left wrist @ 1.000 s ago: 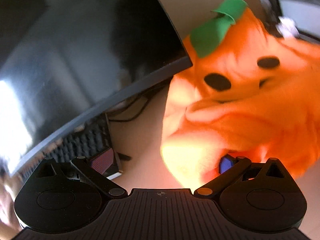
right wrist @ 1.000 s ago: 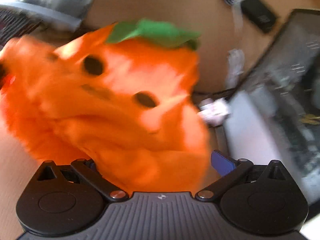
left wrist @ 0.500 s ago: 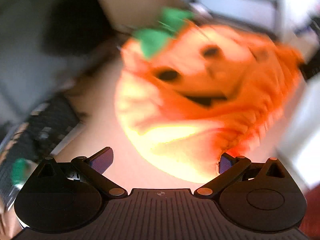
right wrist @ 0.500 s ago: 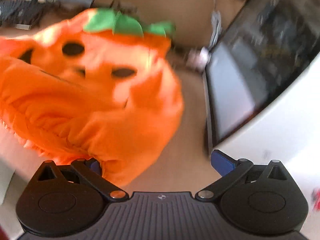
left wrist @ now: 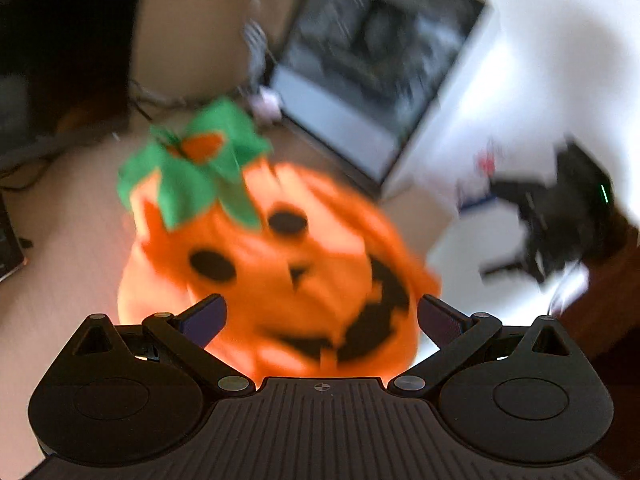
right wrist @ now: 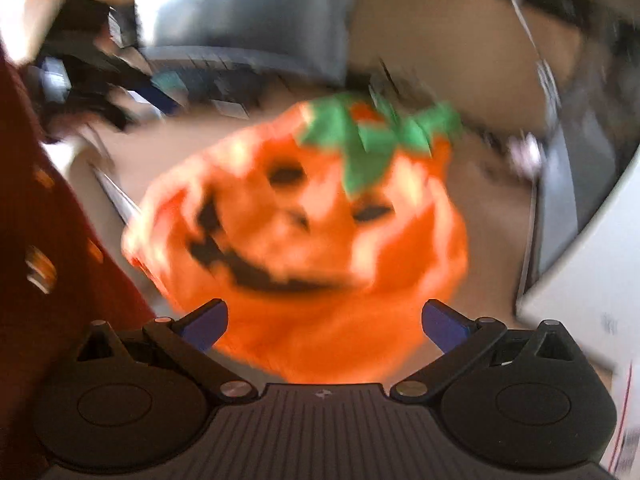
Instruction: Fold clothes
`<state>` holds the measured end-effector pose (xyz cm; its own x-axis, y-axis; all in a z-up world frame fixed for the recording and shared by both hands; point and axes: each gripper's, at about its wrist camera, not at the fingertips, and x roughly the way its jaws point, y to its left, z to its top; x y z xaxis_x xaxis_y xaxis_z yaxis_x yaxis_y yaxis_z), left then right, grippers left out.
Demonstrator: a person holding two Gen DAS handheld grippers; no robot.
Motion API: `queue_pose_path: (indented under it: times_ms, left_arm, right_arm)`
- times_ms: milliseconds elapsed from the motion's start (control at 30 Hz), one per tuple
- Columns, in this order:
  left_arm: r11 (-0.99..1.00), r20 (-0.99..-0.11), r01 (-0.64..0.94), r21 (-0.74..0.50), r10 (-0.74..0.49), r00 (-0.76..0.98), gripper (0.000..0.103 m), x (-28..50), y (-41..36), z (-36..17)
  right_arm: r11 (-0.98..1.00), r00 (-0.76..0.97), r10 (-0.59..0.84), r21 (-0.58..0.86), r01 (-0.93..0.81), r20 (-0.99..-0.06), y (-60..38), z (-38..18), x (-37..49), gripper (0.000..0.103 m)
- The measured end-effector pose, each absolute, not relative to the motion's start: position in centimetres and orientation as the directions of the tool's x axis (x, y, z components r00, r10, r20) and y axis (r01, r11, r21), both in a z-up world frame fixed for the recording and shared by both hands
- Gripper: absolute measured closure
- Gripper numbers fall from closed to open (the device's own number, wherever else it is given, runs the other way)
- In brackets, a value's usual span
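An orange pumpkin-face costume with black eyes, a black grin and a green leaf collar lies puffed up on the beige desk. It also shows in the right wrist view. My left gripper is open, its jaws wide apart on either side of the costume's near edge. My right gripper is open too, its jaws apart around the near edge. Neither holds cloth. Both views are blurred by motion.
A laptop with a white shell stands at the back right of the desk. A dark monitor and a keyboard are at the back left. Cables trail behind the costume. The other gripper shows at the right.
Both grippers have let go of the costume and swung back toward its near side. The costume has dropped onto the desk, face up.
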<state>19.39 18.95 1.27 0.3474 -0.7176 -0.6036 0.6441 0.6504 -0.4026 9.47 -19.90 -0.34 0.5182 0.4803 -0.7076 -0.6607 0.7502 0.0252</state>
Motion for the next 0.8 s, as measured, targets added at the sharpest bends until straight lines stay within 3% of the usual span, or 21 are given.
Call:
queue_pose_path:
  times_ms: [133,300,433,700,800]
  left_arm:
    - [0.697,-0.579,0.552,-0.457,-0.705,0.411,0.000,21.5,17.5,-0.8]
    - [0.734,-0.638,0.427,-0.528,-0.675,0.371,0.000,23.1,14.7,-7.7]
    - [0.791,-0.698,0.353,-0.499,-0.609,0.378,0.000,23.4,14.3,-10.8]
    - [0.807,-0.709,0.335,-0.487,-0.589,0.387,0.000,21.0,15.7,-12.9]
    - [0.823,-0.708,0.362,-0.437,-0.563,0.426,0.000,20.2,15.4,-13.1]
  right_arm:
    - [0.763,0.546,0.577,0.164,-0.625,-0.607,-18.5,-1.0,13.0,0.000]
    - [0.852,0.515,0.455,0.187,-0.489,-0.727,-14.3,-9.0,18.4,0.000]
    - [0.887,0.466,0.425,0.252,-0.388,-0.776,-14.7,-13.5,20.7,0.000]
    - [0.882,0.522,0.331,0.062,-0.467,-0.786,-14.2,-14.8,15.1,0.000]
    - [0.907,0.562,0.306,0.055,-0.418,-0.768,-13.8,-15.0,14.7,0.000]
